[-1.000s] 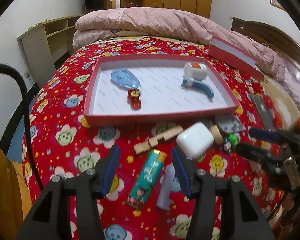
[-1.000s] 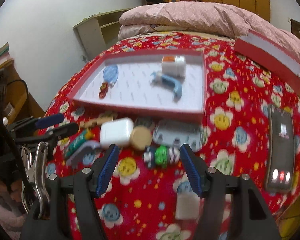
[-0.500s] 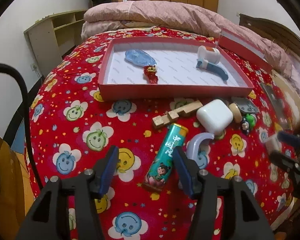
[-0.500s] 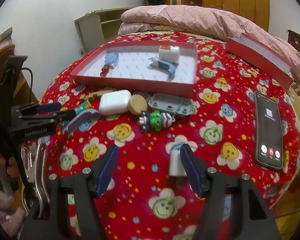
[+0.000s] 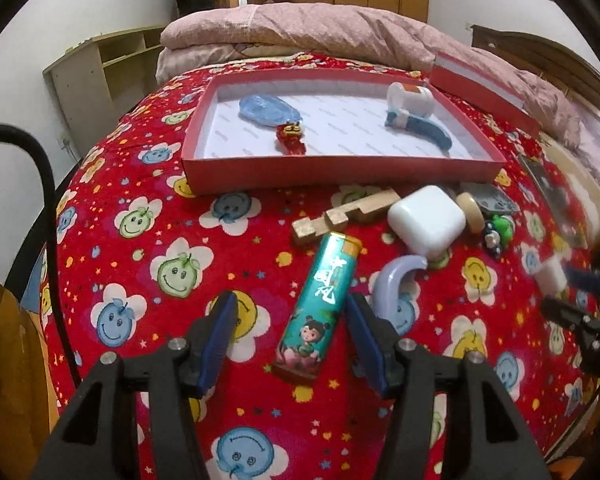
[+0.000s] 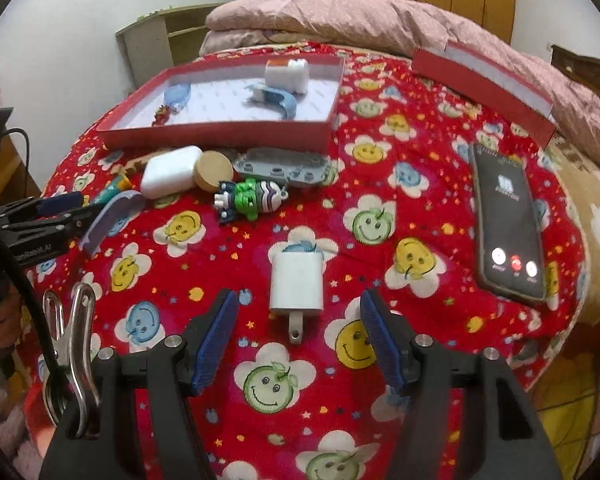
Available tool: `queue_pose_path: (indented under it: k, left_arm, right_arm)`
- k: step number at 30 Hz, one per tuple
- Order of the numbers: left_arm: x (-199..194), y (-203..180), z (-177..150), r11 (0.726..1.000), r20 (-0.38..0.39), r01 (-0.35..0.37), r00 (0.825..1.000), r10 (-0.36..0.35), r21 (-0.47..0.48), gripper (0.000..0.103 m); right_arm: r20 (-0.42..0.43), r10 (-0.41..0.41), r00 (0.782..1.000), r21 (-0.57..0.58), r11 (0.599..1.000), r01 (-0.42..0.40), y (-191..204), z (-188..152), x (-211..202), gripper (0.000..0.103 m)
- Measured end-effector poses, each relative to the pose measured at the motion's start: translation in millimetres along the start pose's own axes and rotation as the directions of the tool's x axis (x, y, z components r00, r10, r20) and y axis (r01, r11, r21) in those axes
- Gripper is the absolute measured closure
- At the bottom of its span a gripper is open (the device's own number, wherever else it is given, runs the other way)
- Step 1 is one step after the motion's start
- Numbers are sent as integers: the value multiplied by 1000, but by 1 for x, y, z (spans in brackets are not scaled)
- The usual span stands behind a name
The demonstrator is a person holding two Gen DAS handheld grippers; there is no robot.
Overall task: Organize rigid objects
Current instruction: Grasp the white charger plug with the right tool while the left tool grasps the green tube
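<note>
A green lighter (image 5: 320, 304) lies on the red bedspread between the fingers of my left gripper (image 5: 290, 338), which is open with its pads clear of it. My right gripper (image 6: 298, 340) is open too, and a white charger plug (image 6: 297, 286) lies just ahead between its fingertips, untouched. The red tray (image 5: 340, 168) behind holds a blue oval piece (image 5: 268, 110), a small red figure (image 5: 290, 140) and a white roller with a blue handle (image 5: 416, 120). In front of the tray lie a wooden block (image 5: 340, 216), a white case (image 5: 426, 226) and a lilac curved piece (image 5: 396, 280).
A wooden disc (image 6: 214, 170), a green toy figure (image 6: 252, 198) and a grey plate (image 6: 284, 166) lie by the tray's front wall. A phone (image 6: 508, 224) with a lit screen lies to the right. A red lid (image 6: 484, 84) rests against the pink quilt. The bed's edge is close below.
The right gripper drew back from the green toy figure towards the bed's near edge, and the white plug now lies between its fingertips. The left gripper sank a little over the lighter.
</note>
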State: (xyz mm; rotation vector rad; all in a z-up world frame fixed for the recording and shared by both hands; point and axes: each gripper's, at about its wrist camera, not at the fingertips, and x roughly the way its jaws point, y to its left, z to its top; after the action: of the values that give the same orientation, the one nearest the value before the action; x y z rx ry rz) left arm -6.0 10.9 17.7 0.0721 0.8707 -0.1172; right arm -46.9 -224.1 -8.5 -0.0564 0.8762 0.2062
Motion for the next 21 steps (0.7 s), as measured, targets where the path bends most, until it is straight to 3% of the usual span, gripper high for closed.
queue_pose_path:
  k: [7,11,21]
  left_arm:
    - [2,2,1,1000,20,-8,1000,8,-4,42]
    - [3,7,2,999,28,-24,999,25,-33,43]
    - [6,9,6,998,29,-12,999,14,-66,53]
  right_arm:
    - [28,-15,999,16,1000,14,1,-1,7,39]
    - [37,-1,999,-16,1000,2,12,3,9,51]
    - [82,23,996,-45,999,-19,22,0,12,51]
